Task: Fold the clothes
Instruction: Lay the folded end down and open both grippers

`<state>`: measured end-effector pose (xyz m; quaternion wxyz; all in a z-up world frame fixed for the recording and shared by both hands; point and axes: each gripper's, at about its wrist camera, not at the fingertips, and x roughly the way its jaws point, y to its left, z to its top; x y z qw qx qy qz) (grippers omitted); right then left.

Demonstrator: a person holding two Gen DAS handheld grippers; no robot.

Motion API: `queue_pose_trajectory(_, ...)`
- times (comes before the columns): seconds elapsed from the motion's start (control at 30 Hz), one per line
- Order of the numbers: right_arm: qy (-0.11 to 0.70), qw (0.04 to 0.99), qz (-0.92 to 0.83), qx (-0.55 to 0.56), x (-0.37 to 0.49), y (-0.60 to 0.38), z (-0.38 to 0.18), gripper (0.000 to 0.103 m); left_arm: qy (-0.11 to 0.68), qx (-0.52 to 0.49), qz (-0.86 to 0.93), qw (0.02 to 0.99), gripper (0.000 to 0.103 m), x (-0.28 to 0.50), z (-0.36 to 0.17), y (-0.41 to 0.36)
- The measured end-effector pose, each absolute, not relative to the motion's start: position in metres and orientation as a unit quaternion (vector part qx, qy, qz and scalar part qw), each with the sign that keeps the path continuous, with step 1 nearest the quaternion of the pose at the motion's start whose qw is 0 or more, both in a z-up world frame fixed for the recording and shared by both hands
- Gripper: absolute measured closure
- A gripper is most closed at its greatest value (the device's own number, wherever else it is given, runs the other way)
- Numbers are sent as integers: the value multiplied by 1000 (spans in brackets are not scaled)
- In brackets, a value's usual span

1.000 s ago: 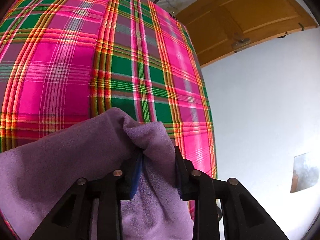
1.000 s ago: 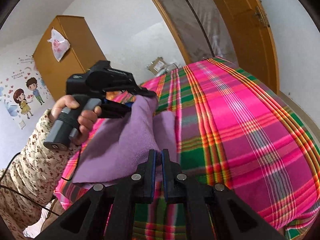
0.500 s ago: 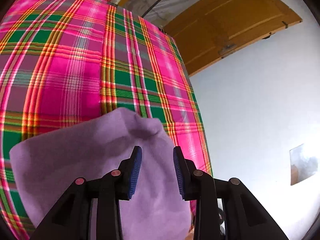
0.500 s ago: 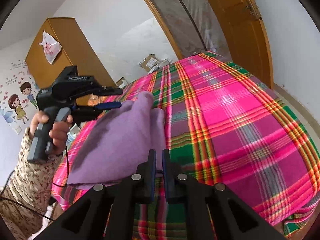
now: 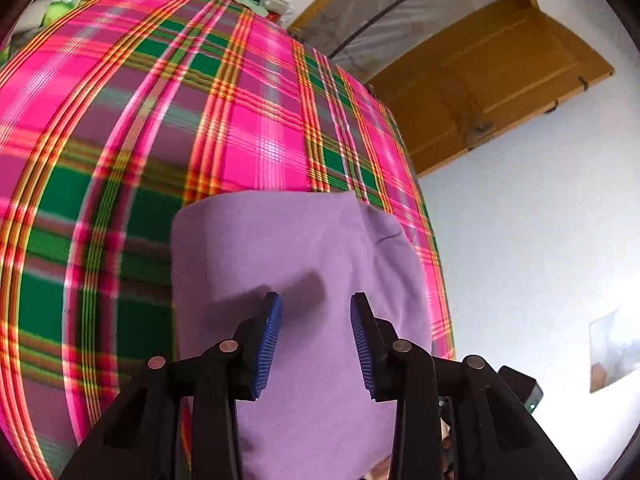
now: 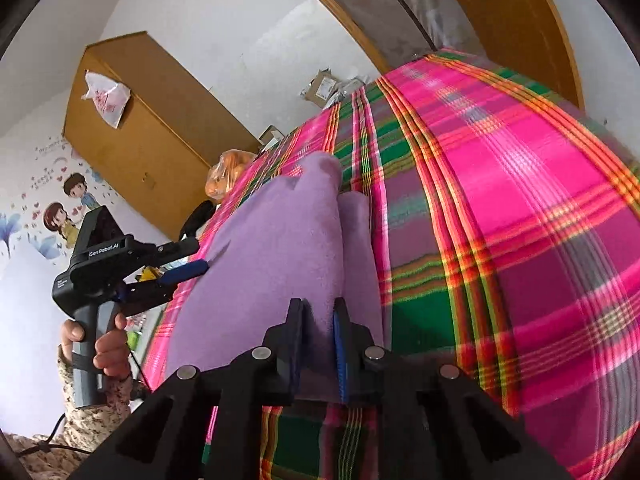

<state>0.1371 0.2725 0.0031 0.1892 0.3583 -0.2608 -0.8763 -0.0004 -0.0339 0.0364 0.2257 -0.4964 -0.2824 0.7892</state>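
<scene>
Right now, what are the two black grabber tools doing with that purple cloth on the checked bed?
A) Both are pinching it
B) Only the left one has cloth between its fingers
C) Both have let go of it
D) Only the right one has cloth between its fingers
D: the right gripper has a fold of the purple cloth between its fingers, while the left gripper hangs open above it.

Pink, green and orange plaid bedspread (image 5: pixel 248 128) covers the bed. Brown wooden door (image 5: pixel 492 84) stands open beyond it. Tall brown wooden wardrobe (image 6: pixel 148 128) against white wall, white-and-red plastic bag (image 6: pixel 106 100) hanging on its front. Cartoon boy-and-girl wall stickers (image 6: pixel 66 208) beside it. Cardboard boxes (image 6: pixel 322 86) past the bed's far end. Orange-filled clear bag (image 6: pixel 224 174) at bed edge.
</scene>
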Motion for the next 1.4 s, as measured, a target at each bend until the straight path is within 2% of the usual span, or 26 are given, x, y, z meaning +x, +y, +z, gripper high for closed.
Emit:
queue_pose_trajectory(0.27,-246,215,-901,284,155,269,50,94,-296,-487,790,225,66,5,31,-40)
queue_pose_trajectory(0.53,-284,161,-871,368,142,286,-13,91,-307,-490,783,227,65,3,19,-38)
queue_pose_trajectory(0.63,-273,151,-875,370,143,285,-12,86,-308,-488,784,230,65,5,18,-40)
queue_pose_trajectory(0.67,-269,148,-877,371,144,285,-12,81,-305,-487,785,232,65,6,18,-41)
queue_pose_trajectory(0.77,-248,134,-887,365,147,282,-3,81,-297,-479,794,228,65,12,20,-41)
queue_pose_trajectory(1.0,-132,134,-931,313,155,248,27,81,-222,-470,826,219,65,47,32,-35)
queue_pose_trajectory(1.13,-107,139,-925,337,147,233,14,81,-189,-471,836,211,65,59,29,-28)
queue_pose_trajectory(1.2,-95,130,-924,347,145,229,5,86,-191,-467,838,208,66,64,23,-29)
queue_pose_trajectory(1.4,-63,123,-931,337,155,224,5,86,-172,-460,848,198,65,77,12,-31)
